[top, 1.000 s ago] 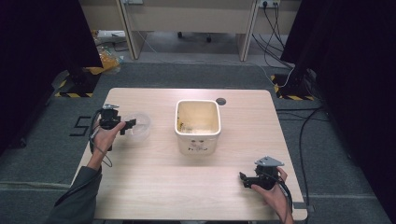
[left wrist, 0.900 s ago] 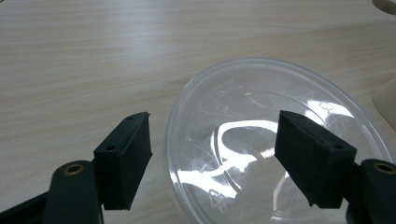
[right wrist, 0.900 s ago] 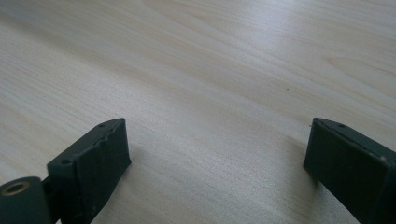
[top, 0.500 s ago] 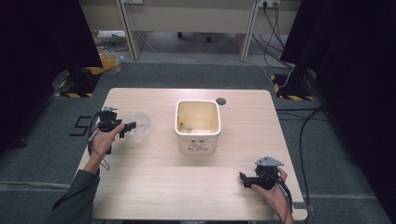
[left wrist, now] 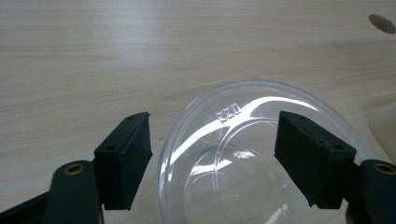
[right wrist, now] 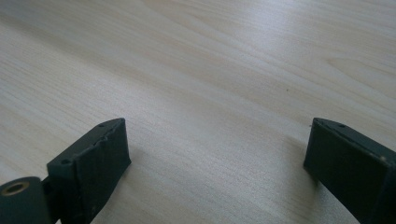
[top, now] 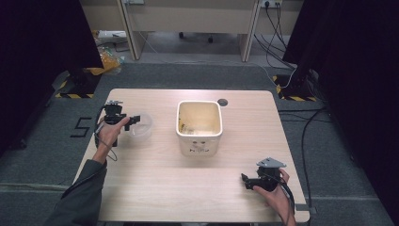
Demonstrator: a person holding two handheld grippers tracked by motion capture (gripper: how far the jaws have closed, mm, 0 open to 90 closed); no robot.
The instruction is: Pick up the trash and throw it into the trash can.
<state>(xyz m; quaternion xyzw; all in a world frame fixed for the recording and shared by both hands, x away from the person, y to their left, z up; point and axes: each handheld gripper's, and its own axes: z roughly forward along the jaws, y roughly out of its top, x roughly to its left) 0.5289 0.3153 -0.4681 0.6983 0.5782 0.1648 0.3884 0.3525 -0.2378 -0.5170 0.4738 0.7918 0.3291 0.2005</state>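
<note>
Your left hand-held gripper is spread wide around the clear round plastic bowl at the light wooden tabletop's left side, beside the cream square tub. Your right hand-held gripper rests spread over bare wood.

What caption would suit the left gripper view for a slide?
Open hand-held gripper poised with its jaws either side of a clear plastic bowl on the wooden table.
</note>
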